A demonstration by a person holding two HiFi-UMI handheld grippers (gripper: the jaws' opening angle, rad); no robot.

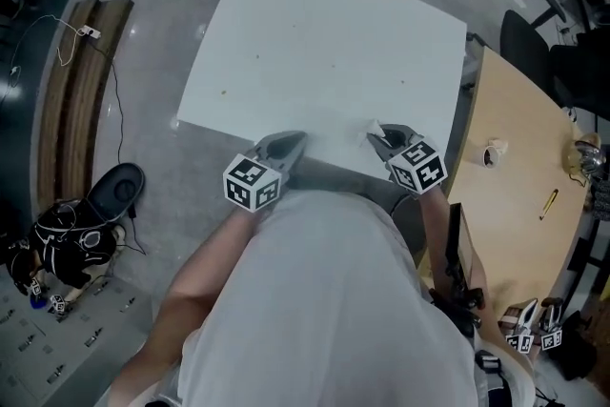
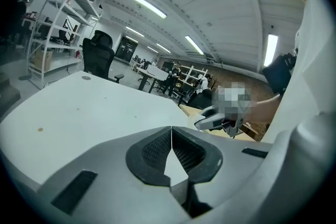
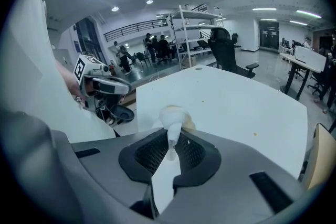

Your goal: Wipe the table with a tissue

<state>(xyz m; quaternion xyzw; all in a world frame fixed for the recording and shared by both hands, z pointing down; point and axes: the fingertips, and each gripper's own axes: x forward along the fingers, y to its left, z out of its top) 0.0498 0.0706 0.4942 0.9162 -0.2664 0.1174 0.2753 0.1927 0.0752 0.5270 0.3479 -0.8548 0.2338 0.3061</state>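
Down at six o'clock on the table (image 1: pixel 315 33), right gripper (image 3: pixel 172 139) pinches the tissue (image 3: pixel 173 115), wad bulging past the fingertips (image 3: pixel 156 145) toward twelve o'clock (left gripper (image 2: pixel 171 131) closed, empty).

A grey floor (image 1: pixel 162 176) surrounds you; a light wooden table (image 1: pixel 519 148) stands to your right, a black office chair (image 2: pixel 97 55) and white shelving (image 2: pixel 58 29) stand farther off, under long ceiling strip lights (image 2: pixel 149 6).
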